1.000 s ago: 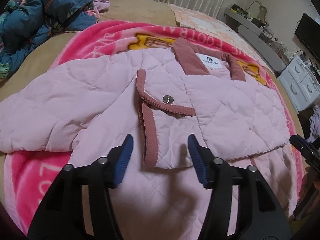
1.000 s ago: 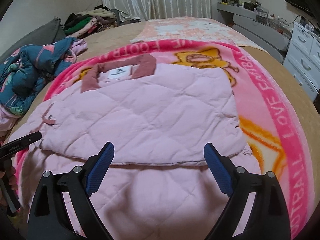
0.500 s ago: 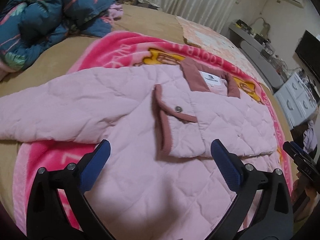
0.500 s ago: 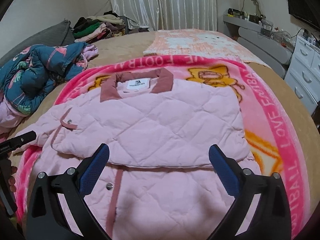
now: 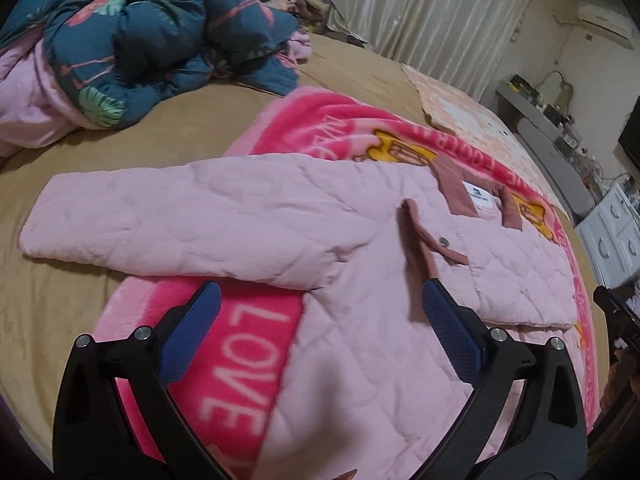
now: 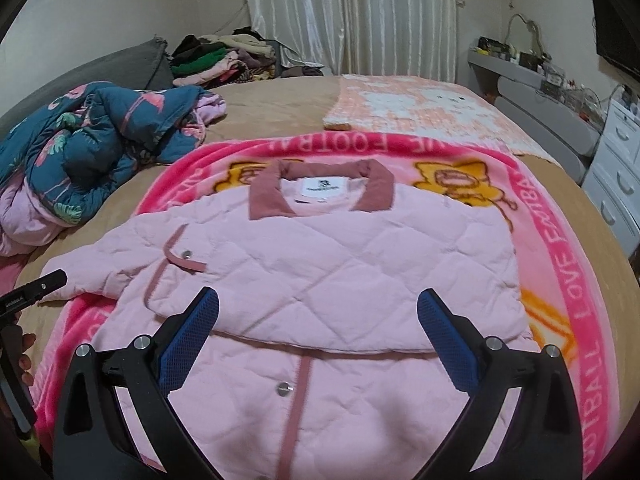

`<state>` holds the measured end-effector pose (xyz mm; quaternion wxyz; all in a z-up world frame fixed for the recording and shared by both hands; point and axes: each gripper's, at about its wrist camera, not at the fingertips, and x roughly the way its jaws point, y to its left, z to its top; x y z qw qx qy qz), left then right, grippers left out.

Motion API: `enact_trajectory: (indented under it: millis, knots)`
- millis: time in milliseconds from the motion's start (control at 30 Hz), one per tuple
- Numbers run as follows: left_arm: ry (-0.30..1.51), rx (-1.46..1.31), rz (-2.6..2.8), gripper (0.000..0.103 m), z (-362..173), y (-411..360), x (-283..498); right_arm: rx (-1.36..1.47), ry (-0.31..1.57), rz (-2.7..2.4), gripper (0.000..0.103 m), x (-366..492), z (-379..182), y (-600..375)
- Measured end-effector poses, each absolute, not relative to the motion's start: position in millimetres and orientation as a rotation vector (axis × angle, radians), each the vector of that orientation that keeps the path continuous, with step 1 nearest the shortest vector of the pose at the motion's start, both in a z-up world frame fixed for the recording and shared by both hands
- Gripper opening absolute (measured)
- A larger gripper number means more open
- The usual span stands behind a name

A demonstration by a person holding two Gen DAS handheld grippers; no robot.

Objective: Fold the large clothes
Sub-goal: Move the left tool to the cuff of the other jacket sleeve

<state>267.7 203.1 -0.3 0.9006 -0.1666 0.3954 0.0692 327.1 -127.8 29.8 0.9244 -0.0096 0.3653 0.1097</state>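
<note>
Left tool (image 5: 320, 312): jaws spread wide, nothing between the blue pads (image 5: 188, 336), hanging above the jacket's lower front and the blanket edge.

Right tool (image 6: 318, 316): jaws likewise wide apart, empty, above the jacket's folded-over side.

Jacket (image 6: 320, 272): pink, quilted, dusty-rose collar (image 6: 320, 190) with a white label; lies flat on the blanket, collar toward the curtains. One side is folded across the chest; the other sleeve (image 5: 180, 216) stretches out sideways onto the bed.

Blanket (image 6: 568, 280): bright pink, white lettering, yellow cartoon figures, spread under the jacket.

Bed (image 5: 168, 136): tan cover.

Quilt (image 5: 132, 36): dark blue, flowered, bunched up well apart from the jacket.

Curtains (image 6: 352, 16): pale, behind the bed.
</note>
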Motion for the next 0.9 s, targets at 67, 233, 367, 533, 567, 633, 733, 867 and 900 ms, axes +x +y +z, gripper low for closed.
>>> enact_trajectory:
  millis: [67, 233, 367, 533, 567, 633, 733, 867, 900]
  knots:
    - [0.811, -0.353, 0.161, 0.094, -1.4, 212.5, 263.9, -0.025, 0.746, 0.238, 0.099, 327.5, 31.7, -116.8]
    - [0.796, -0.375, 0.210, 0.094, -8.2, 237.2, 255.8, -0.047, 0.741, 0.274, 0.099, 326.7, 33.9, -86.0]
    - [0.795, -0.408, 0.230, 0.094, -14.0, 256.1, 252.6, -0.073, 0.736, 0.305, 0.099, 326.8, 36.4, -59.0]
    - [0.783, -0.415, 0.283, 0.094, -16.2, 277.8, 248.1, -0.094, 0.724, 0.349, 0.099, 326.5, 40.2, -27.4]
    - [0.783, -0.421, 0.290, 0.094, -16.6, 281.3, 247.4, -0.099, 0.723, 0.359, 0.099, 326.6, 40.7, -20.0]
    - [0.779, -0.444, 0.303, 0.094, -17.7, 291.6, 244.7, -0.108, 0.723, 0.378, 0.099, 326.5, 41.0, -7.4]
    - [0.770, -0.489, 0.320, 0.094, -21.8, 304.4, 241.5, -0.124, 0.722, 0.409, 0.099, 326.5, 40.8, 13.0]
    - [0.780, -0.498, 0.373, 0.094, -28.9, 318.6, 240.1, -0.137, 0.720, 0.449, 0.099, 327.1, 41.8, 37.9]
    - [0.781, -0.494, 0.393, 0.094, -30.3, 322.8, 239.2, -0.140, 0.720, 0.459, 0.099, 327.4, 41.7, 44.7]
